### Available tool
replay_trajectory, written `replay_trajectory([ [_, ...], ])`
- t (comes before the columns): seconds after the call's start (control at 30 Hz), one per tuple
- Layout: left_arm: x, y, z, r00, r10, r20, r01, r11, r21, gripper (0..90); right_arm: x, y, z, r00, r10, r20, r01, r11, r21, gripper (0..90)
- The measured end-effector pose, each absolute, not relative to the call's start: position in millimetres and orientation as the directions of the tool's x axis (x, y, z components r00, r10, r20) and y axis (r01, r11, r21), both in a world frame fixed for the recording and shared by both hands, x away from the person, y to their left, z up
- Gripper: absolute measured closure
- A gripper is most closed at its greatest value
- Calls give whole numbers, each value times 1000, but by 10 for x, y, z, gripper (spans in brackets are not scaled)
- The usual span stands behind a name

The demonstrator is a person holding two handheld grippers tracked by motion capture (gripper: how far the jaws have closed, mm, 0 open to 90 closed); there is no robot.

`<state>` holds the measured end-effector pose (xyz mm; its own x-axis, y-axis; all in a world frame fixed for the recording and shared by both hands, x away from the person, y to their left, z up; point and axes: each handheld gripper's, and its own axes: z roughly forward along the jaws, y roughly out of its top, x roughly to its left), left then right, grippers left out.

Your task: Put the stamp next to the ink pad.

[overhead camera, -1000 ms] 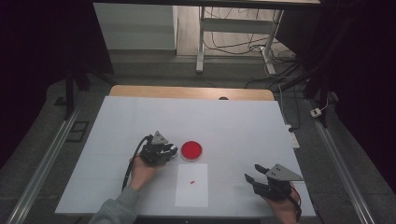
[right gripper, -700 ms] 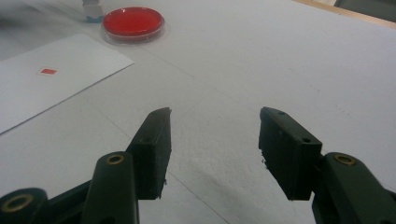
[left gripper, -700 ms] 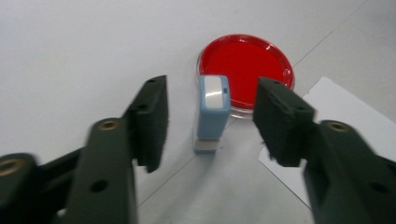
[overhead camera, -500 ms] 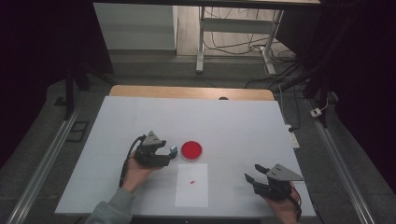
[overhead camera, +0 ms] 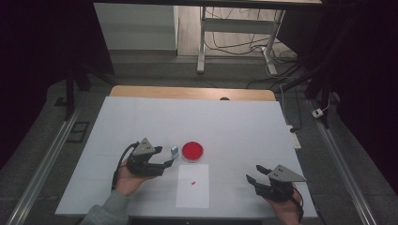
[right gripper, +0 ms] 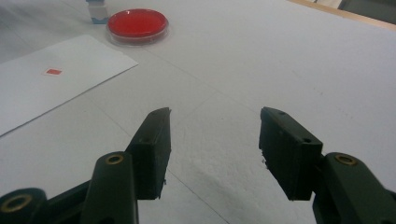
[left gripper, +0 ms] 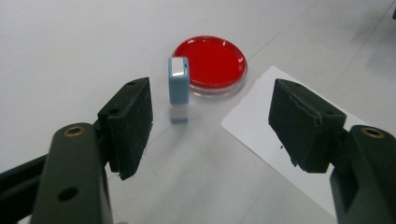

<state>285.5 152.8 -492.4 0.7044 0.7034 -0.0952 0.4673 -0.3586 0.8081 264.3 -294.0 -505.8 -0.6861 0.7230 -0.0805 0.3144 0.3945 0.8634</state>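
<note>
high view: left gripper (overhead camera: 165, 158) held low over the white table (overhead camera: 234, 117), jaws spread, nothing between them. small blue block (overhead camera: 174, 150) stands upright just past the jaw tips, clear of them, close beside the red dish (overhead camera: 193, 150). white paper sheet (overhead camera: 193, 185) lies in front of the dish, a tiny red mark (overhead camera: 193, 182) on it. right gripper (overhead camera: 256, 177) near the table's front right, well apart from the rest, jaws parted and empty.

left gripper view: pads (left gripper: 128, 126) wide apart; block (left gripper: 179, 84) upright beyond the gap, with a pale top face and a whitish base too small to see from above. dish (left gripper: 210, 63) behind it; whether the two touch is unclear. paper corner (left gripper: 261, 128) partly hidden by the far jaw.

right gripper view: gripper (right gripper: 212, 133) open over bare table. dish (right gripper: 137, 23) and paper (right gripper: 51, 79) far off; block (right gripper: 97, 11) cut off by the top edge. mark (right gripper: 53, 72) reads here as a small red square.
</note>
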Motion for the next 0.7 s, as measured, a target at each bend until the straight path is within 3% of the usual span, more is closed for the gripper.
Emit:
replay_trajectory([
  [0.7, 2306, 2048, -5036, 679, 727, -97, 479, -340, 809, 315, 2649, -3002, -5058, -718, 692, -75, 302, 406, 863, 432],
])
